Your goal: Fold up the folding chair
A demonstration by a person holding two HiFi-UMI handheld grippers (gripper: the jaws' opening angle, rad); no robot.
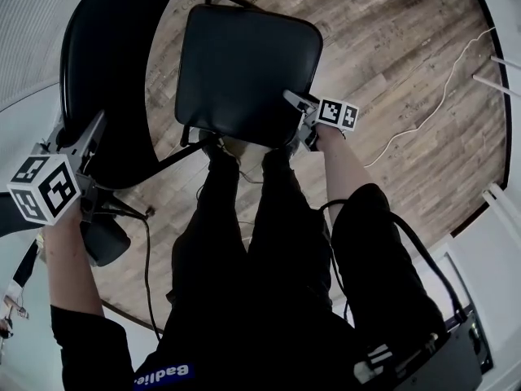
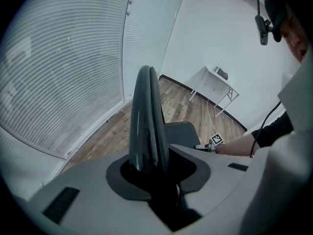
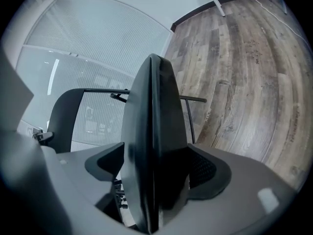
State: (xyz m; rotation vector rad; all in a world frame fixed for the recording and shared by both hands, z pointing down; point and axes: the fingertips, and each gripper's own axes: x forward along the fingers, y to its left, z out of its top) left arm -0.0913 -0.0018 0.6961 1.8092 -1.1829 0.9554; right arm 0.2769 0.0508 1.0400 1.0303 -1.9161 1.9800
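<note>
**Person's legs up close, both grippers locked onto the chair**

Dark-trousered legs (image 1: 269, 243) fill the foreground of the head view, planted right behind the folding chair (image 1: 212, 96), which stands opened out on the wooden floor (image 1: 391, 72). At 12 o'clock sits the seat (image 1: 252, 55), its padded face turned up to the camera. At 10 o'clock curves the black backrest (image 1: 106, 63).

Over at 9 o'clock, the left gripper (image 1: 91, 135) has its jaws brought about halfway in and pinched on the thin top rim of the backrest. The left gripper view shows that rim running straight up between the pads. That reads as the anchoring hold, there to keep the frame from skating away.

Now to 1 o'clock: the right gripper (image 1: 299, 111) has taken the near edge of the seat by its corner. Its jaws stand almost as wide as they go because the cushion is thick, and in the right gripper view the seat fills the whole gap. A grip at the front edge gives the best leverage for swinging the seat up towards the backrest, which looks like the move being set up.

A white cable (image 1: 440, 96) trails at 2 o'clock, well apart from the chair.
</note>
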